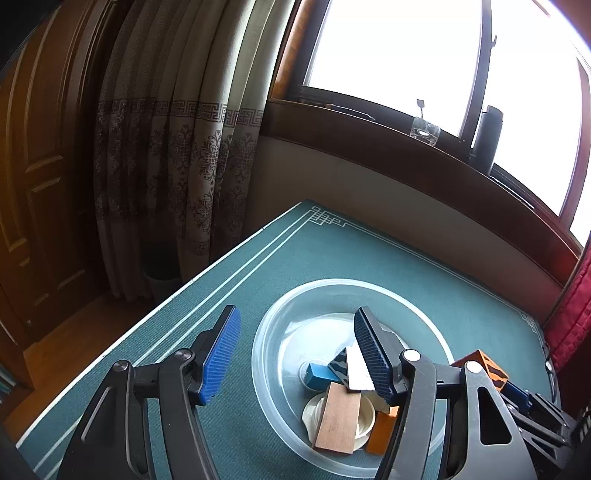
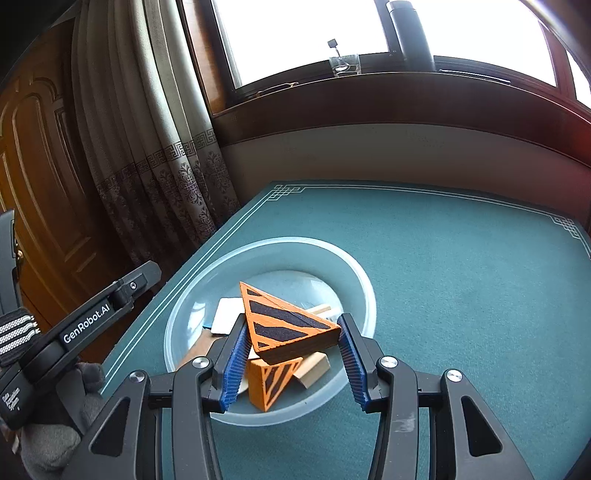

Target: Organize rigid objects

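A: Right gripper (image 2: 291,354) status?

B: Fingers (image 2: 233,365) closed onto an orange-and-black striped triangular block (image 2: 284,325), one blue pad on each side of it. Block is lifted, sitting above the clear bowl (image 2: 360,280) on the green table (image 2: 461,277).

A: What's in the bowl?

B: Right under it, a second orange striped wedge (image 2: 269,382). Beside that, a plain wooden block (image 2: 314,369) and a white piece (image 2: 229,314), partly hidden.

A: Left gripper (image 1: 295,358)?

B: Fingers spread wide, nothing between them. Hanging over the near-left side of the bowl (image 1: 369,286); right pad is above the contents.

A: Left view of the contents?

B: Blue block (image 1: 319,373), black-and-white triangular piece (image 1: 347,369), tan wood slab (image 1: 338,417) lying across a cream ring (image 1: 365,413), orange block (image 1: 382,428). All piled touching near the bowl's centre.

A: Anything else?

B: Held orange block (image 1: 484,365) shows at the right edge of the left view. Glass (image 2: 345,64) and dark bottle (image 2: 410,33) on the window sill, well away.
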A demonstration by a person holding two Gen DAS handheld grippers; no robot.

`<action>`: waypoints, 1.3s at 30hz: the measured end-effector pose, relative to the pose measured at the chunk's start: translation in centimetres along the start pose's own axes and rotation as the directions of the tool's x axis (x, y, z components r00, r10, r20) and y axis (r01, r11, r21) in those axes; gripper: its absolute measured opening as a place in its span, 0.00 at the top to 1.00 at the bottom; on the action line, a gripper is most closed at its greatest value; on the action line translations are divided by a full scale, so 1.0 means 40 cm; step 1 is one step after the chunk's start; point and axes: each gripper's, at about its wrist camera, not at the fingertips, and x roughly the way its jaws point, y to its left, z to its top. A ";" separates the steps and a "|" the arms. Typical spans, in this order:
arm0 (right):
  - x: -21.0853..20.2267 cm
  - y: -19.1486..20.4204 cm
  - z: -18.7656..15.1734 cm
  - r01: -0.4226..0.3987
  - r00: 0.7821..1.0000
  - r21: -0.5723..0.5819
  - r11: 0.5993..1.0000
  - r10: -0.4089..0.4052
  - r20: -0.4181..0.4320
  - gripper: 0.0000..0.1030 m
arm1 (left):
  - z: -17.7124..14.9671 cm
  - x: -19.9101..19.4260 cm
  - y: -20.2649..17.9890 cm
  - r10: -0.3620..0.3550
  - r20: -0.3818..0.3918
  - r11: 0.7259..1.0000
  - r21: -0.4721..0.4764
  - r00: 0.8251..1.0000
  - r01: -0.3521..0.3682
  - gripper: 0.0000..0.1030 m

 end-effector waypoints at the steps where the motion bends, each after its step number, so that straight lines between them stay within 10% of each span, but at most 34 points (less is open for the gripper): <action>1: 0.009 0.003 0.005 -0.001 1.000 0.002 1.000 0.001 0.000 0.51 | 0.001 0.001 0.002 0.001 -0.002 1.000 -0.004 1.000 -0.001 0.36; 28: -0.036 -0.076 -0.155 0.058 0.996 0.034 0.998 -0.056 -0.063 0.15 | -0.018 -0.019 -0.062 -0.030 0.003 0.996 0.089 1.000 0.030 0.27; 39: -0.101 -0.025 -0.202 0.096 0.995 -0.049 0.994 -0.098 -0.036 0.00 | -0.044 -0.080 -0.111 -0.053 0.024 0.986 0.157 0.998 0.049 0.05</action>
